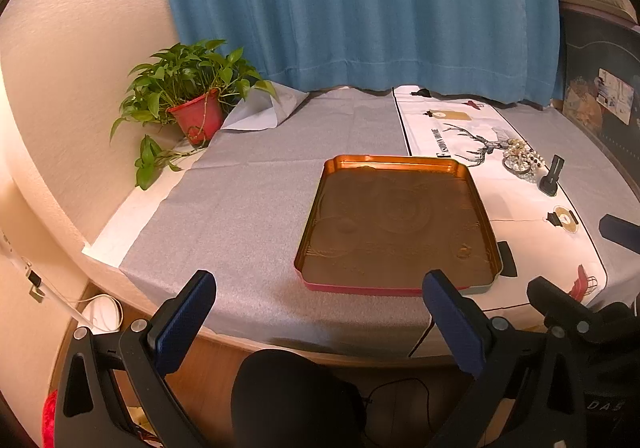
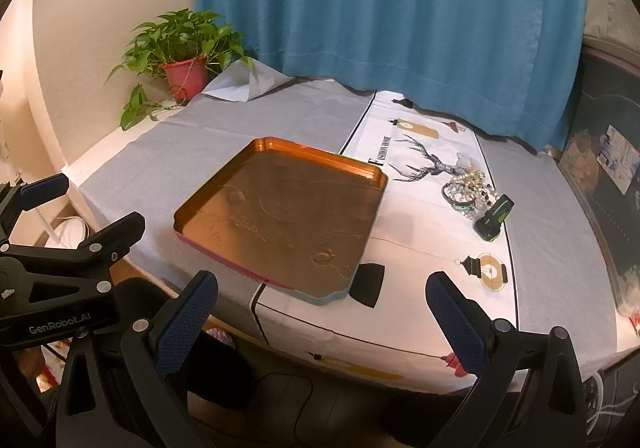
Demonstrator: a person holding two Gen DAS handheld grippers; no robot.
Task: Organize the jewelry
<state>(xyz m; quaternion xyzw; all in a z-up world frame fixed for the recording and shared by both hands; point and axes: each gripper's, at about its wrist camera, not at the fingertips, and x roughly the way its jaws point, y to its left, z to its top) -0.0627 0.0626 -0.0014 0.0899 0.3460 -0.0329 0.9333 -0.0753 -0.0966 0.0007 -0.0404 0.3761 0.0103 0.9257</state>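
Both tongs hang released at the table's near edge, nothing between their blue pads, seemingly poised to start. The left gripper [image 1: 320, 312] faces the empty gold tin tray [image 1: 400, 226] just ahead of it, likely laid out to receive pieces. Beyond the right gripper [image 2: 322, 312], ahead and to its right, the jewelry [image 2: 469, 190] lies in a tangled heap of pearly beads and bangles beside a small black-and-green device [image 2: 494, 217].

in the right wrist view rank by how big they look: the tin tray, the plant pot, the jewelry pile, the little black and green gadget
1. tin tray, by far the largest
2. jewelry pile
3. plant pot, close to the pile and farther from the camera, so that order is unsure
4. black and green gadget
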